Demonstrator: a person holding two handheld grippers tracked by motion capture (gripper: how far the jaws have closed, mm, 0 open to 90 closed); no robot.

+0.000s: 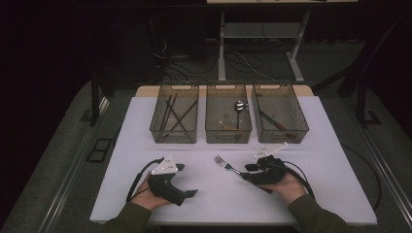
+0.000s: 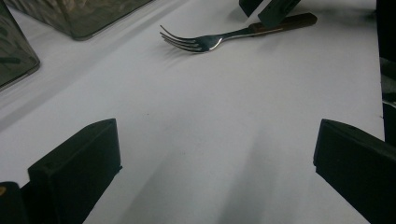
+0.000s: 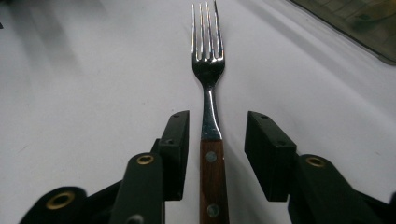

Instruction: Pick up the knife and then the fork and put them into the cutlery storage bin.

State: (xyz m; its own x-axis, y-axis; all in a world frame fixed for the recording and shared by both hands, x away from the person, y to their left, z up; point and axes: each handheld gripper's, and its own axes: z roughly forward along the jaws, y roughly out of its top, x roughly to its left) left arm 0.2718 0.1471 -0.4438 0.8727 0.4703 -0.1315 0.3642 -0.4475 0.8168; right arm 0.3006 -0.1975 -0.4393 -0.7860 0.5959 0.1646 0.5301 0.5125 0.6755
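Note:
A fork [image 1: 226, 165] with a wooden handle and steel tines lies flat on the white table [image 1: 218, 204], tines pointing toward the far left. My right gripper [image 1: 251, 164] is open and sits low over it, one jaw on each side of the handle where wood meets steel. In the right gripper view the fork [image 3: 208, 70] runs straight up between the jaws of the gripper [image 3: 217, 135], with a gap on both sides. My left gripper [image 1: 187, 180] rests at the near left, wide open and holding nothing. Its own view looks between the jaws of the gripper [image 2: 215, 154] across bare table to the fork [image 2: 210, 41].
Three translucent bins stand in a row at the far side. The left bin [image 1: 174, 136] holds dark sticks, the middle bin [image 1: 228, 136] holds a spoon [image 1: 239, 105], and the right bin [image 1: 282, 136] holds long utensils. Bare table lies between the bins and the grippers.

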